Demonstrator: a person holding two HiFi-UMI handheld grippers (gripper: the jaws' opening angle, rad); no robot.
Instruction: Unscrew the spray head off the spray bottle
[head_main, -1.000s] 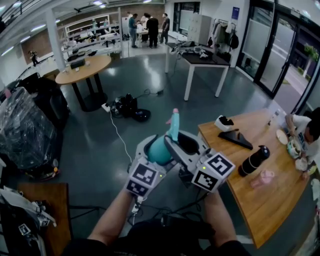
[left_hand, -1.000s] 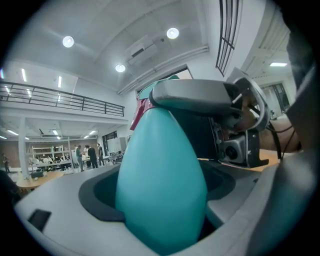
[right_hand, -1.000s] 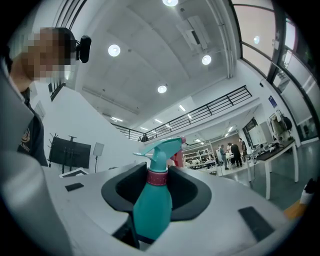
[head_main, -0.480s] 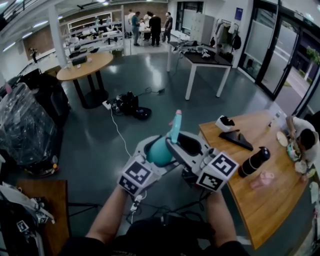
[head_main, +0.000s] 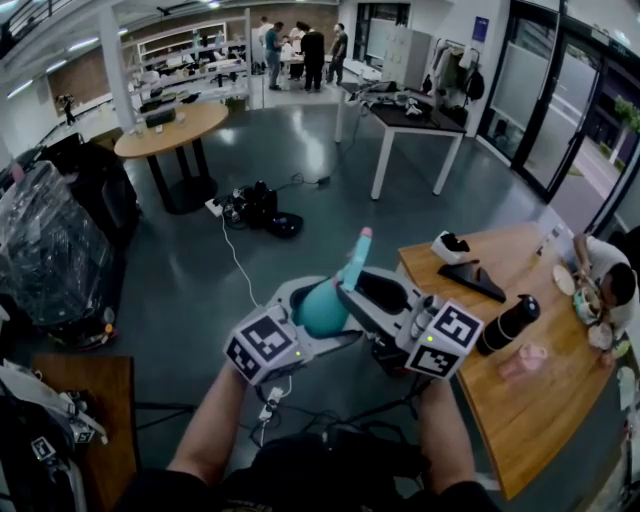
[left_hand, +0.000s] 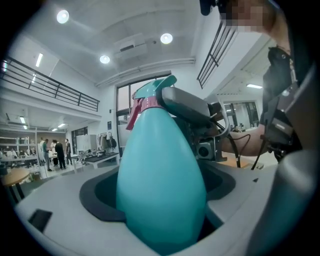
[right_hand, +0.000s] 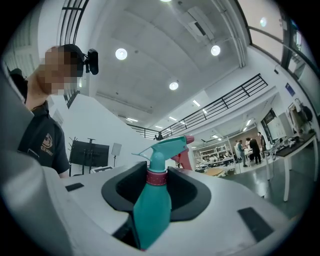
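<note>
A teal spray bottle (head_main: 320, 306) hangs in the air between both grippers, its spray head (head_main: 352, 262) pointing up and away. In the left gripper view the bottle's wide body (left_hand: 161, 180) fills the gap between the jaws, and my left gripper (left_hand: 160, 220) is shut on it. My right gripper (right_hand: 156, 186) is shut on the dark red collar (right_hand: 156, 177) just below the teal spray head (right_hand: 167, 146) with its pink nozzle (right_hand: 189, 141). In the head view the left gripper (head_main: 312, 308) comes in from the left and the right gripper (head_main: 366, 292) from the right.
A wooden table (head_main: 520, 410) at the right bears a black flask (head_main: 508, 322), a pink item (head_main: 527, 356) and a dark wedge (head_main: 470, 276); a person (head_main: 610, 275) sits at its far end. Cables (head_main: 240, 265) lie on the floor below. A round table (head_main: 168, 140) stands further back.
The left gripper's marker cube has swung to the left and turned. The bottle now leans more to the right. The right gripper has stayed almost in place, turning slightly.
</note>
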